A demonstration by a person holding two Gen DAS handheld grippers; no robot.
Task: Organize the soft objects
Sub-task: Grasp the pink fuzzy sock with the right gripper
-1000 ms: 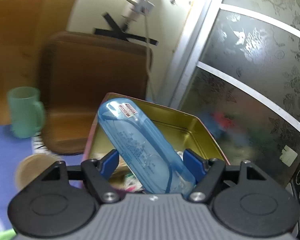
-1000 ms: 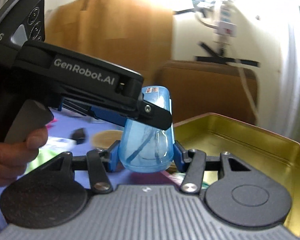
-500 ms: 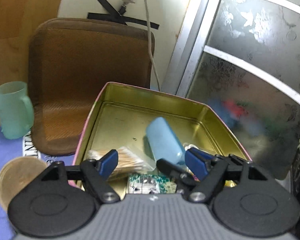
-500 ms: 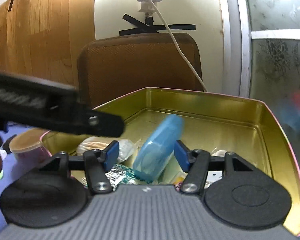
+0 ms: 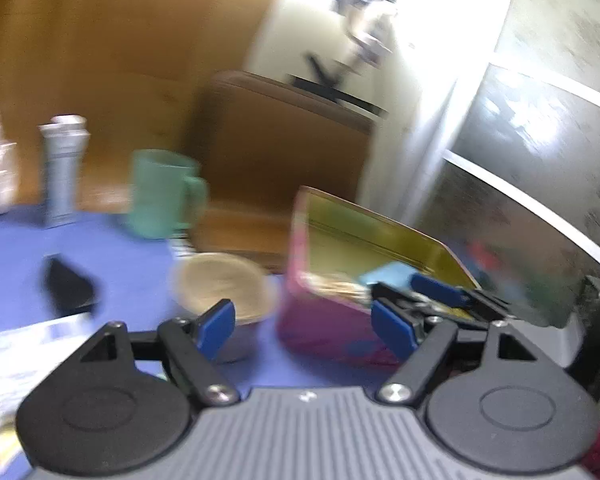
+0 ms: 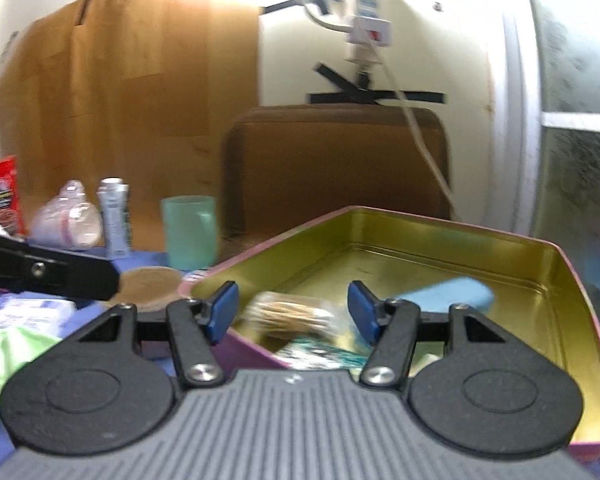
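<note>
Both my tongs are released and carry nothing. The blue case (image 6: pixel 446 294) lies on its side inside the tin (image 6: pixel 572 304), ahead and to the right of my right tongs (image 6: pixel 294 312), its long axis running roughly left to right across my view; the packets sit just in front of those tongs. I judge that item done. What is left lies off to the left: a green soft thing (image 6: pixel 10 354) on the blue cloth, beside my right tongs' left edge. My left tongs (image 5: pixel 306 328) point at a round lid (image 5: pixel 224 288), so I'd say the left is nearer.
</note>
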